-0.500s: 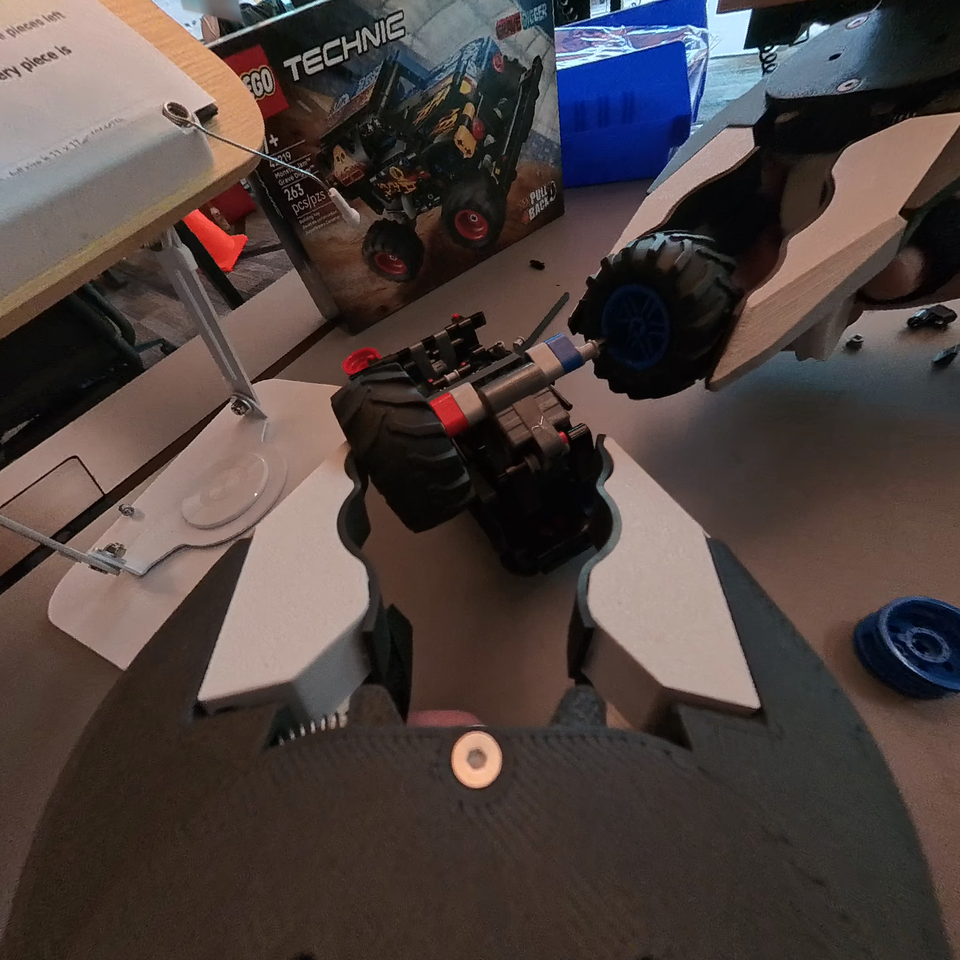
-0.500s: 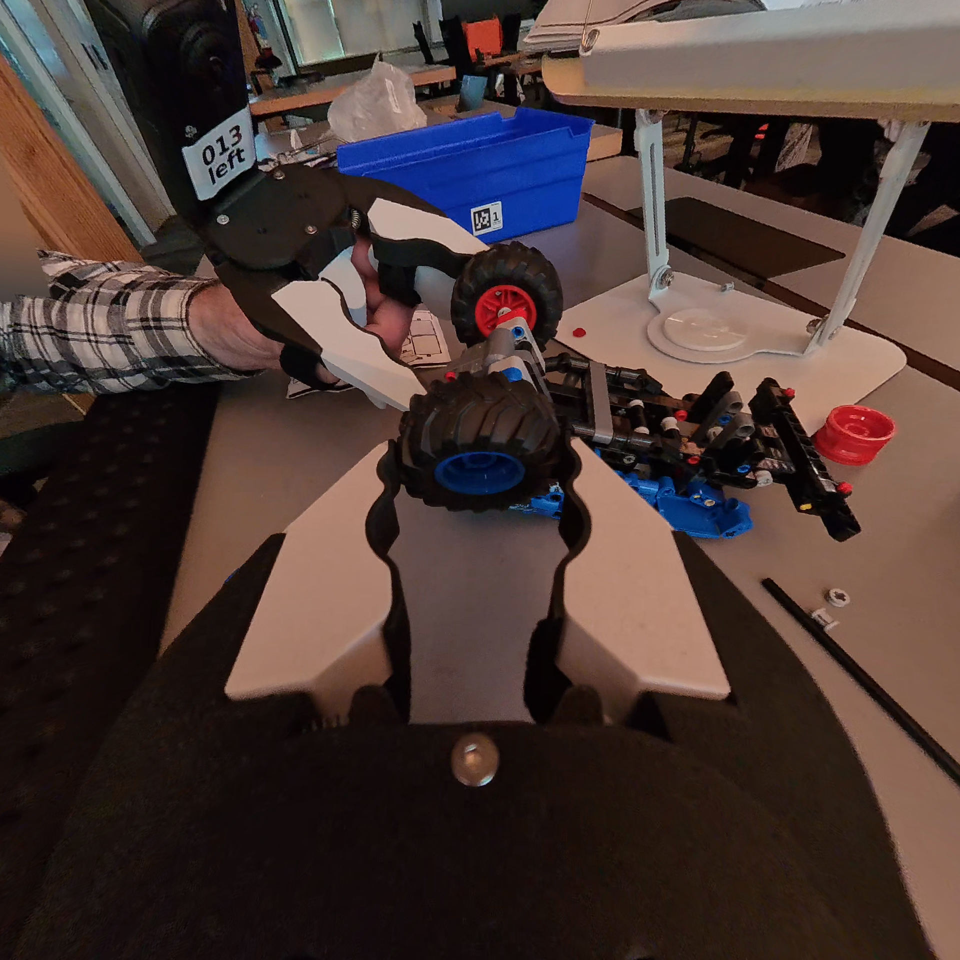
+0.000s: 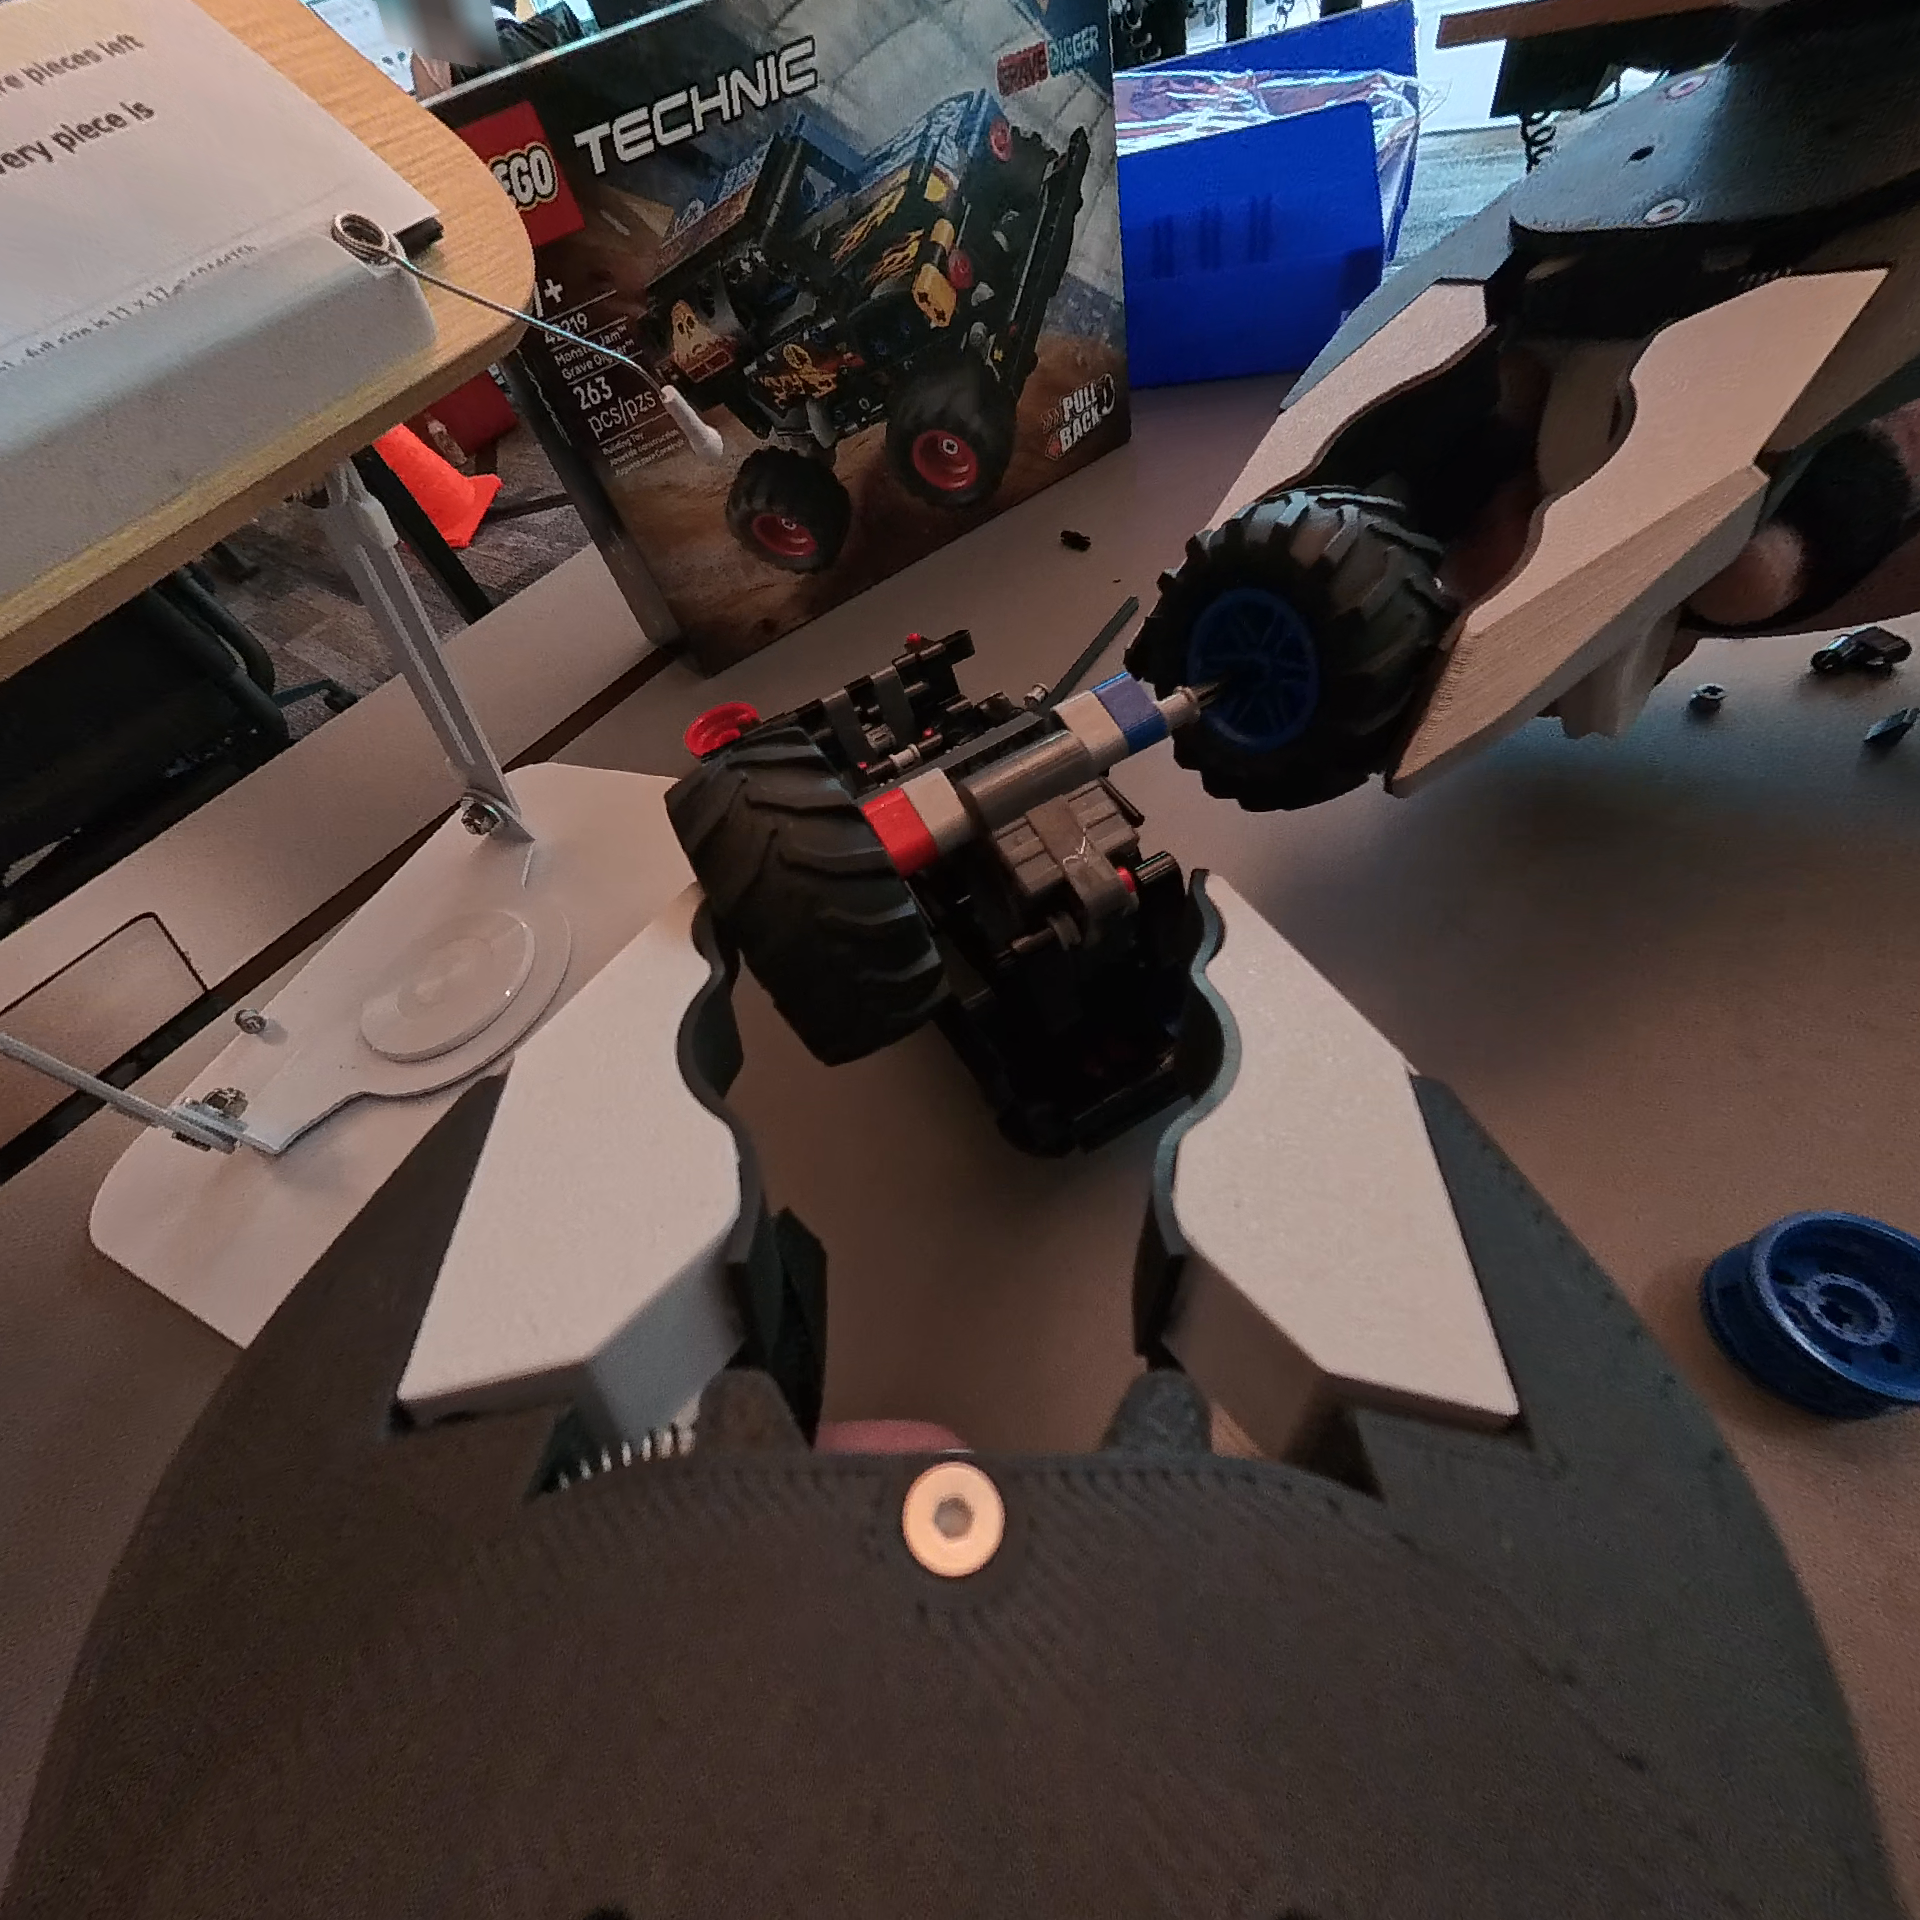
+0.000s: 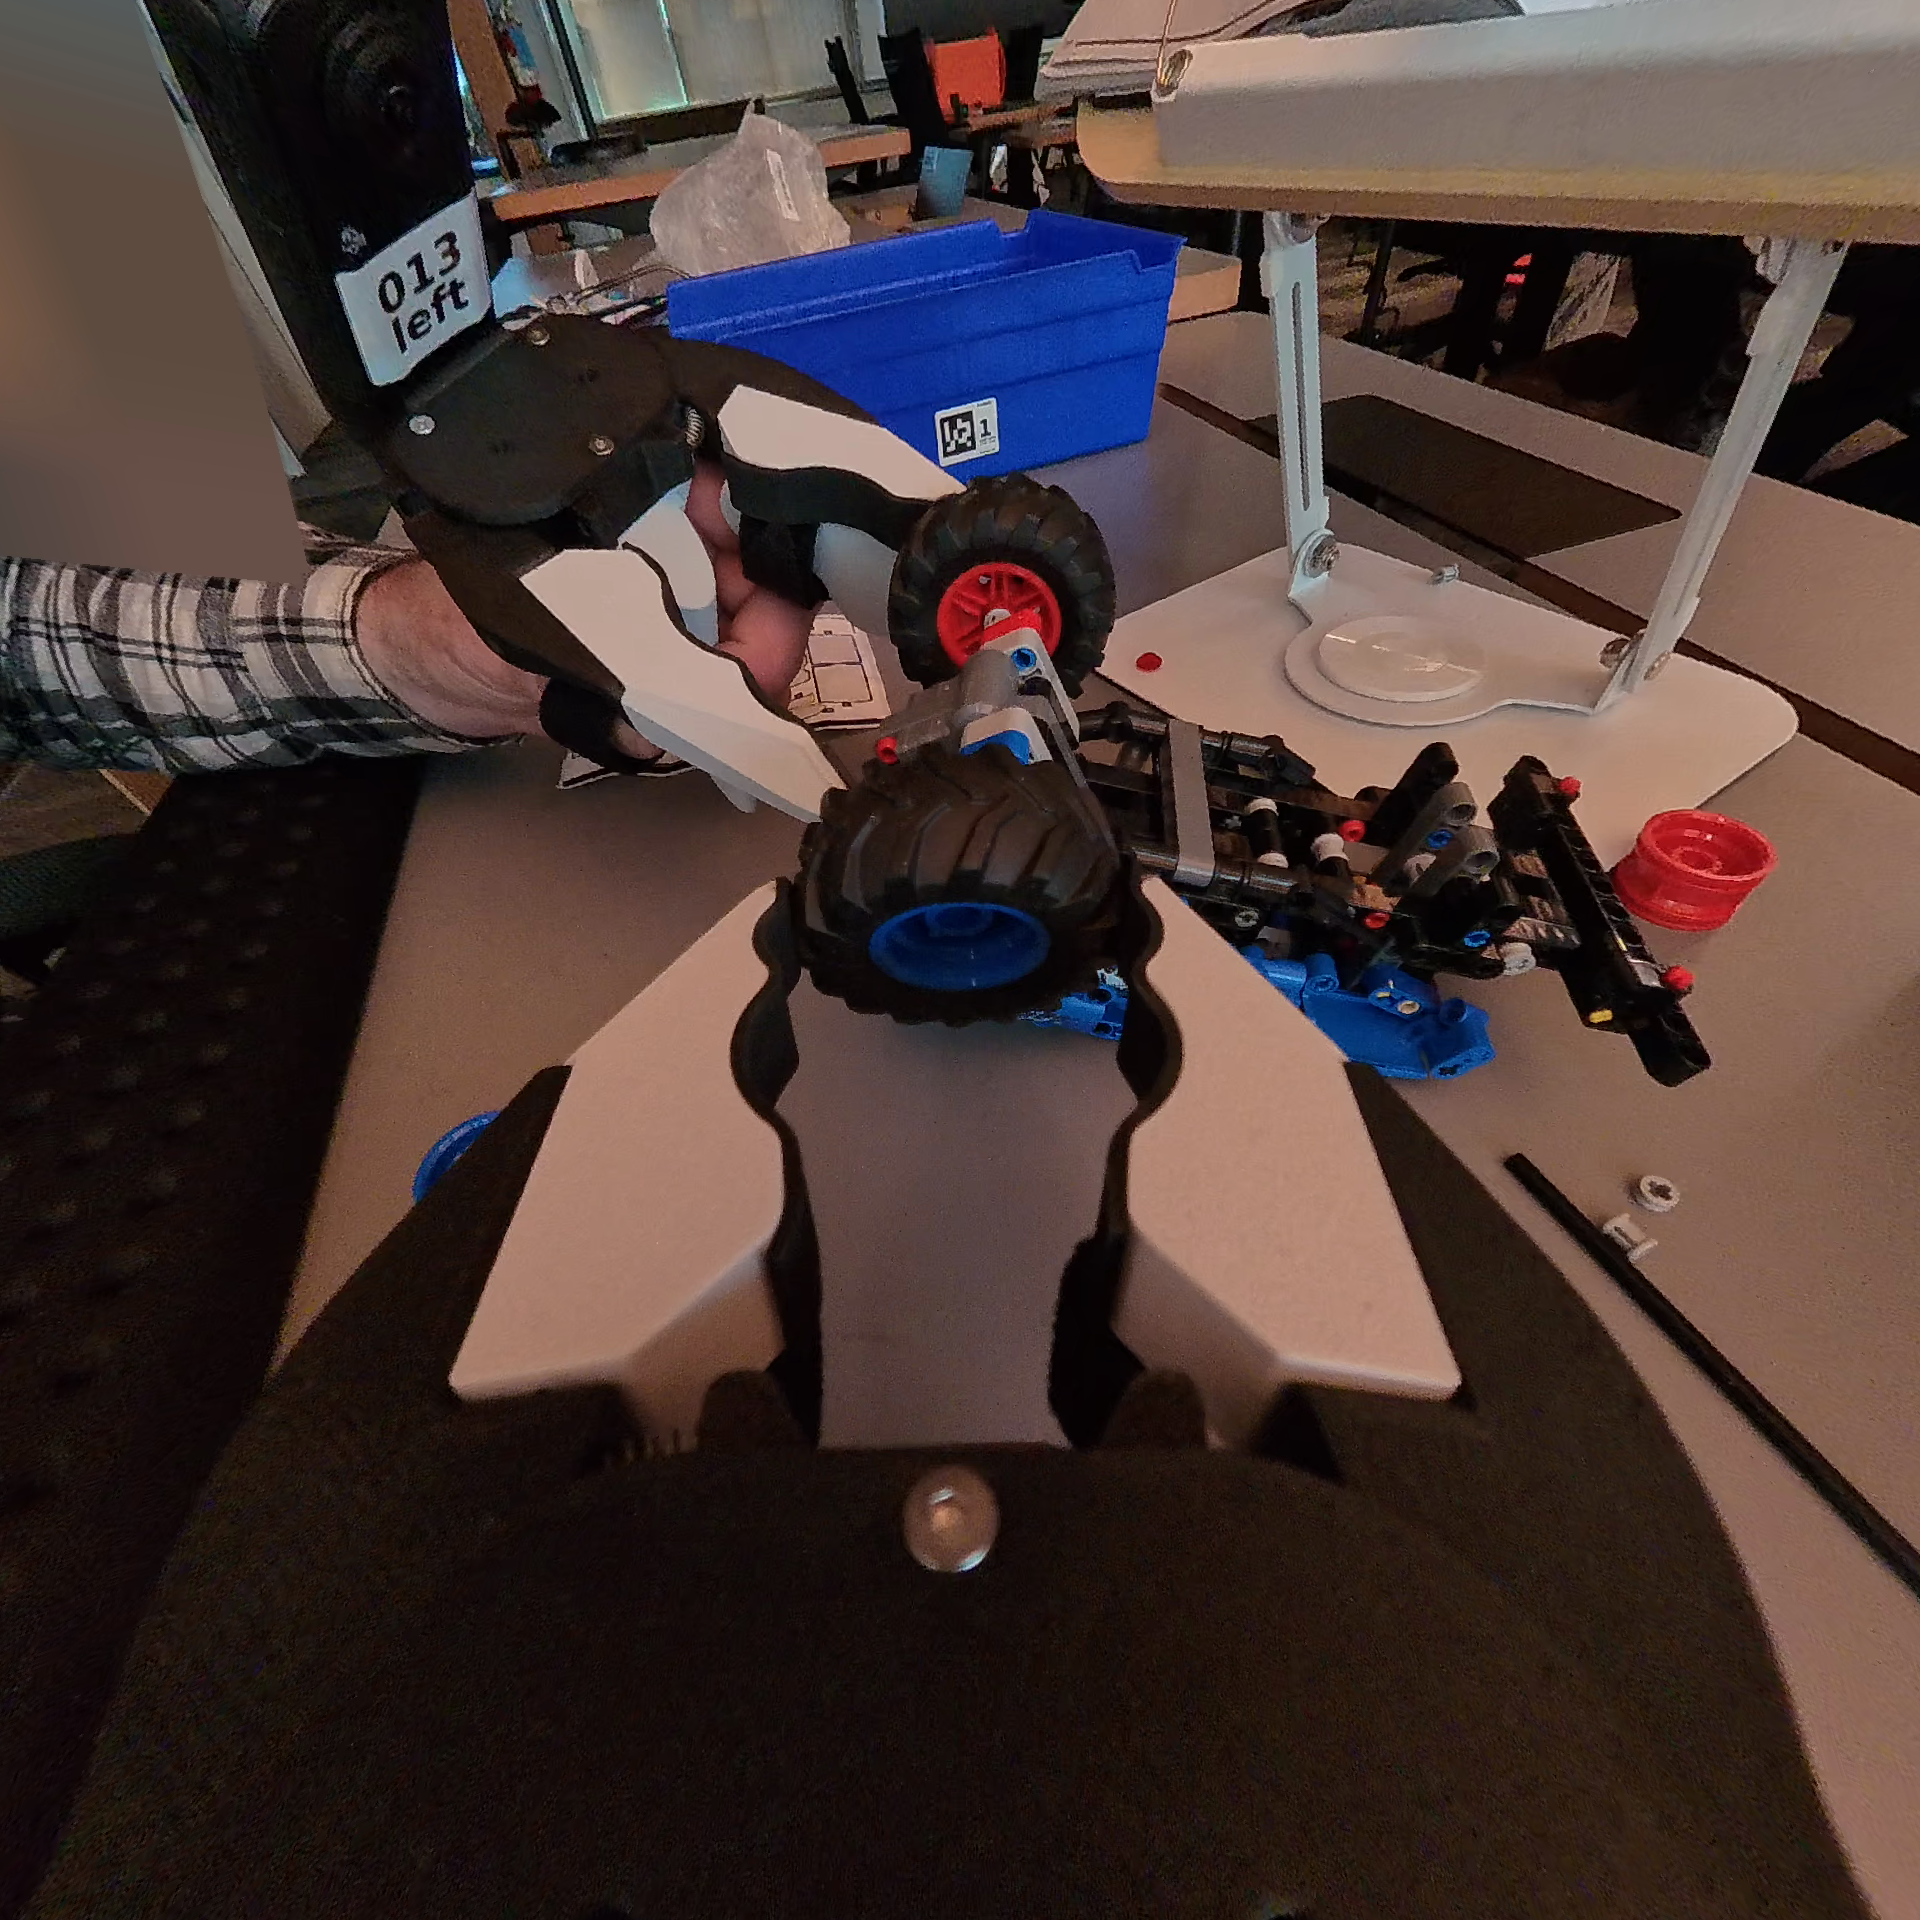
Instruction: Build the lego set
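My left gripper (image 3: 956, 935) is shut on the rear of the black Technic chassis (image 3: 1049, 935); one finger rests on its mounted tyre (image 3: 810, 914), the other on the frame. That tyre has a red hub (image 4: 997, 603). A grey axle (image 3: 1101, 727) with red, white and blue collars sticks out to the right. My right gripper (image 4: 966, 914) is shut on a black tyre with a blue hub (image 4: 956, 883). It holds the hub (image 3: 1247, 655) against the axle's tip. The left gripper (image 4: 878, 644) also shows in the right wrist view, and the right gripper (image 3: 1340, 623) in the left wrist view.
A loose blue rim (image 3: 1818, 1309) lies to the right and a red rim (image 4: 1694, 862) beyond the chassis front. A blue body part (image 4: 1371, 1018) lies under the chassis. The set's box (image 3: 831, 312), a blue bin (image 4: 935, 332), a white stand base (image 4: 1455, 665) and a black rod (image 4: 1714, 1382) surround it.
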The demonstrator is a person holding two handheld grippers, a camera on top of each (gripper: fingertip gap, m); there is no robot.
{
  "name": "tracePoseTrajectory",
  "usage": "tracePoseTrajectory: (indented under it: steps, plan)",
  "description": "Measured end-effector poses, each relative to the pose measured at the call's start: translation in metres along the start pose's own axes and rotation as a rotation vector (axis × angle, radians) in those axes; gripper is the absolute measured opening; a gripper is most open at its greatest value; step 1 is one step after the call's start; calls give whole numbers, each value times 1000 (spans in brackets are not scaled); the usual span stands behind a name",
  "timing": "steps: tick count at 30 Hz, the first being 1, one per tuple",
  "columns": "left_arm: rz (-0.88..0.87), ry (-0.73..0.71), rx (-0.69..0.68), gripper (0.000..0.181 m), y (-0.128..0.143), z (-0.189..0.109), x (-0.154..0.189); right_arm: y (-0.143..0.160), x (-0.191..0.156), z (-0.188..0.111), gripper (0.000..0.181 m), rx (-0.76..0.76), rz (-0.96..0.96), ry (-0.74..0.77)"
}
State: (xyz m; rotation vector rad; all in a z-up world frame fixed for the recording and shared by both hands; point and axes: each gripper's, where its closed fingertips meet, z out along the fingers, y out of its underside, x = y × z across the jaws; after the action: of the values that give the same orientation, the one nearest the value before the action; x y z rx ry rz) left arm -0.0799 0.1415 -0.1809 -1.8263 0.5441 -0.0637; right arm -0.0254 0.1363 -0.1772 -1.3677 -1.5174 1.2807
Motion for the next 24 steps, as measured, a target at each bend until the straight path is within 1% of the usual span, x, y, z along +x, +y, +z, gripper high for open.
tracePoseTrajectory:
  steps: [8,12,19,24]
  plan:
    - [11,-17,6,84,0,-2,-2,0,1,1,60,-42,110,-41]
    - [25,-25,11,83,-1,-3,-2,1,-1,2,60,-38,213,-106]
    - [41,-34,17,84,0,-4,-2,1,-3,1,60,-39,323,-193]
    - [68,-61,15,84,0,-4,-3,1,-3,2,60,-35,410,-224]
